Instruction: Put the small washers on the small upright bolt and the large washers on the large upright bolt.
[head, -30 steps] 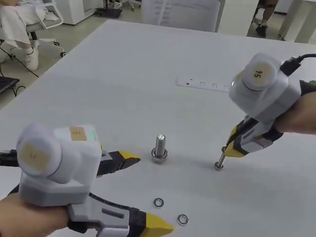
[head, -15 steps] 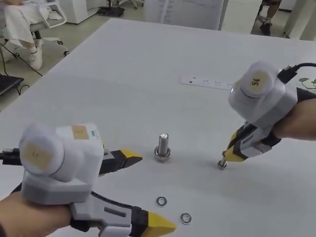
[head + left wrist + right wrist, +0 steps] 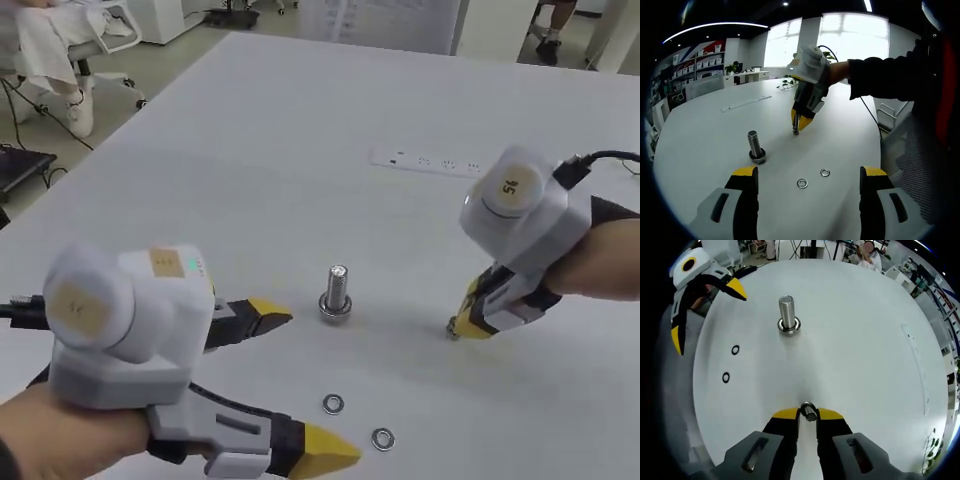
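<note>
Sticker [image 3: 510,187] digits unclear; right claw [image 3: 808,416] pinches small bolt [image 3: 796,127]; left claw [image 3: 808,171] wide open, empty.

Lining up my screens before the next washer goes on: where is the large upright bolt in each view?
Head view: large upright bolt near centre, slightly low.
Left gripper view: left of centre, standing above the left-hand jaw.
Right gripper view: upper middle, a little left of centre.
Shared landmark: the two loose washers lying near the bolt.

The right tongs [image 3: 460,324] have sunk lower around the small bolt [image 3: 809,412].
</note>
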`<state>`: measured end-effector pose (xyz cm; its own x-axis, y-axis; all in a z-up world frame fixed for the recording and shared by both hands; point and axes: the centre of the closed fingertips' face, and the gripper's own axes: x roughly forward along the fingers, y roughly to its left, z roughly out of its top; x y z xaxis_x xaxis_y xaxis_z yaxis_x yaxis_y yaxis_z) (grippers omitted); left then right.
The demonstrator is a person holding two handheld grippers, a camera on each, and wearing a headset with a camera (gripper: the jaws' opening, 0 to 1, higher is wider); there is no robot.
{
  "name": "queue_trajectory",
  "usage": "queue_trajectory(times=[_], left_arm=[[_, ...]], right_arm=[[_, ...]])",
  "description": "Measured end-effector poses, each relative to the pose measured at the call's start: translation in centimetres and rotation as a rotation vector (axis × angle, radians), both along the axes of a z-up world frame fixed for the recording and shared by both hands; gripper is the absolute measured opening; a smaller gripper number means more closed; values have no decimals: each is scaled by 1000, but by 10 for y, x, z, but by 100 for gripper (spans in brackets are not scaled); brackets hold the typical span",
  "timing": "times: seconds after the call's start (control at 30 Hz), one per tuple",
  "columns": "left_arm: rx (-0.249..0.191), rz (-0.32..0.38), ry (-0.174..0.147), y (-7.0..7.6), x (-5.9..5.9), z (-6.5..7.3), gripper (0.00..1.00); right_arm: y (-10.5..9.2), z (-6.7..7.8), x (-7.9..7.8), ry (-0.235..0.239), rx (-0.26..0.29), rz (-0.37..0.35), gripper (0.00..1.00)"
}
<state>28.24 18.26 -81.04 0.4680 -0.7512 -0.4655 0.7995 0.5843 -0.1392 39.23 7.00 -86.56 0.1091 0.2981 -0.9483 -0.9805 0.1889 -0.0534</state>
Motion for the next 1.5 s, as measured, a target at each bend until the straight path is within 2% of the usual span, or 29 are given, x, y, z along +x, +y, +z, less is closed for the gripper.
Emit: queue_trajectory(times=[0.27,0.5,0.93,1.13,1.27,1.5], left_arm=[[2,3,1,0,1,0,83],[2,5,2,0,0,1,83],[0,5,0,1,-1,2,83],[0,-1,1,-1,-1,2,83],[-2,1,-3,-1,-1,3,83],[0,-4,-2,-2,-1,3,83]], right_arm=[[-1,-5,-1,6,-10,1,14],[0,-3,-2,12,-8,-4,14],[7,-4,-9,16,-17,20,14],[11,-6,-8,8,-10,25,14],[5,-13,-11,8,-56,41,15],[4,-12,-12,19,-42,30,18]])
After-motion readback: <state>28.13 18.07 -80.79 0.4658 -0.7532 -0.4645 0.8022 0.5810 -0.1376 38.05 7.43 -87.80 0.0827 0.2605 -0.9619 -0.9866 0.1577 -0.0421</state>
